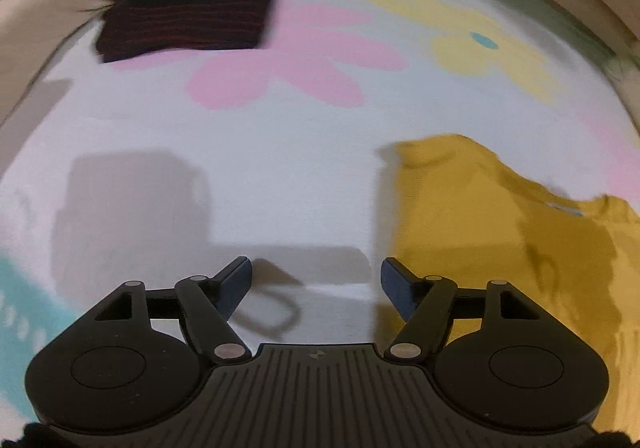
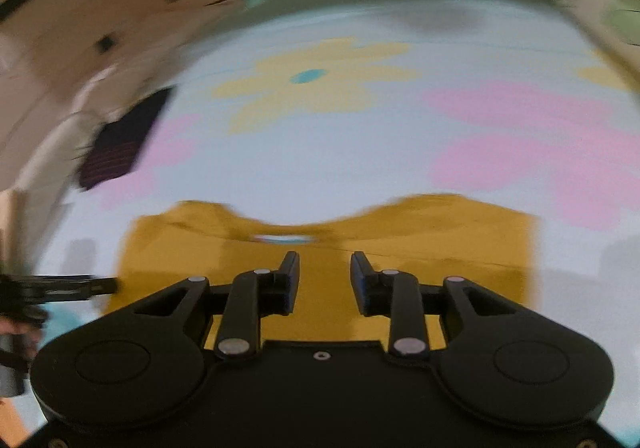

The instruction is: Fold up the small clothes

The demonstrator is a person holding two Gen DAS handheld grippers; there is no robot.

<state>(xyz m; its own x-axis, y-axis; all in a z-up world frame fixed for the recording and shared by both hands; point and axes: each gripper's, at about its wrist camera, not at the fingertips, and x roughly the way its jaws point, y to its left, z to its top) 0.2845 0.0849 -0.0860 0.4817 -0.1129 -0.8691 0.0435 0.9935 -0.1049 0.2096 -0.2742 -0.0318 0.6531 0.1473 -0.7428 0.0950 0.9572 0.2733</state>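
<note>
Two garments lay on a flowered sheet [image 1: 304, 176] in the left wrist view: a yellow shirt [image 1: 500, 240] spread at the right, and a folded dark cloth with red stripes [image 1: 188, 12] at the far left edge of the sheet, well apart from the shirt. The left gripper [image 1: 316, 280] hung over bare sheet just beside the shirt's left edge, its jaws spread wide with nothing between them. Pink and yellow flowers marked the white sheet beyond.

In the right wrist view, blurred by motion, the yellow shirt [image 2: 440, 236] lay flat across the middle, collar toward the far side. The right gripper [image 2: 325, 280] stood above the shirt's centre near the collar, jaws partly apart and gripping nothing; whether its tips touched the fabric could not be told. The left gripper [image 2: 96, 286] showed at the left edge, beside the shirt. The dark striped cloth [image 2: 120, 144] sat far off at the left.
</note>
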